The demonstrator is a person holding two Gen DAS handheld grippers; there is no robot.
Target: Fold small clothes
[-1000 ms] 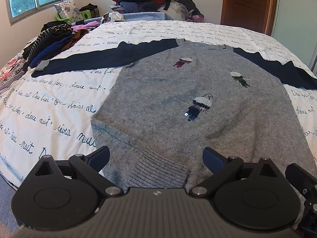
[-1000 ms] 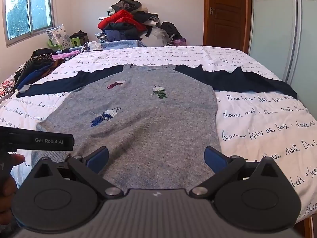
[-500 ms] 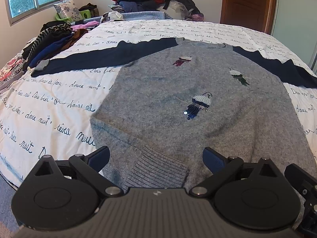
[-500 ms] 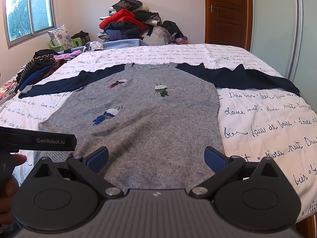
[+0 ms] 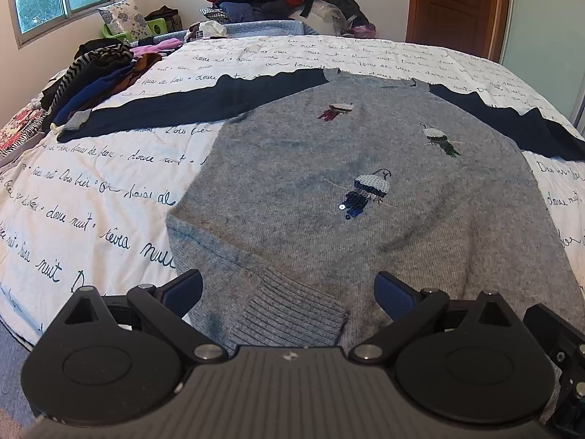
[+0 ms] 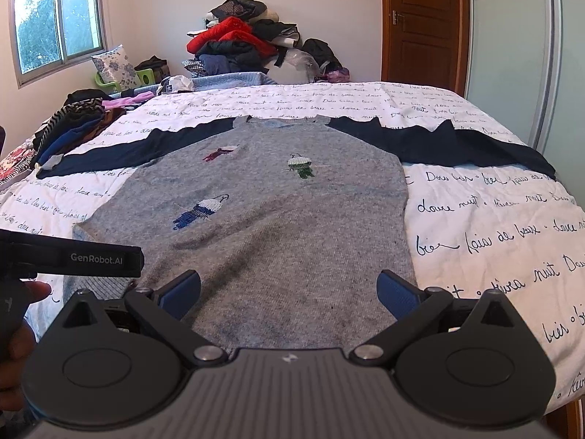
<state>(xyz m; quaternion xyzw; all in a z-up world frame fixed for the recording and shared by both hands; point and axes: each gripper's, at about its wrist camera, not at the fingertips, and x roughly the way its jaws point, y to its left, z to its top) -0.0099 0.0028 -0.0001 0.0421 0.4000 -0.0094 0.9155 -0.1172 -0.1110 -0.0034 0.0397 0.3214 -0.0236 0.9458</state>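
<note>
Your grey knitted sweater with navy sleeves and three embroidered birds (image 5: 365,190) lies face up and spread flat on the white quilted bedspread printed with dark handwriting (image 5: 91,197), both sleeves stretched out sideways, which I judge is the layout a first fold needs. Your left gripper (image 5: 289,292) stands with its jaws wide apart over the near left part of the hem, holding nothing; the ribbed hem corner (image 5: 292,314) there is turned back on itself, so it sits between the blue pads rather than lying flat. Your right gripper (image 6: 289,292) likewise has its jaws spread and empty, poised over the near hem toward the sweater's right side edge. The two tools flank the hem, a placement that suits lifting the bottom edge or smoothing it, though no fold is yet begun. Note the turned-back corner: folding over it would likely trap a crease. The stack of striped and dark folded clothes (image 5: 91,73) at the far left edge and the heap of red and dark garments (image 6: 237,44) beyond the bed are well apart from your work
</note>
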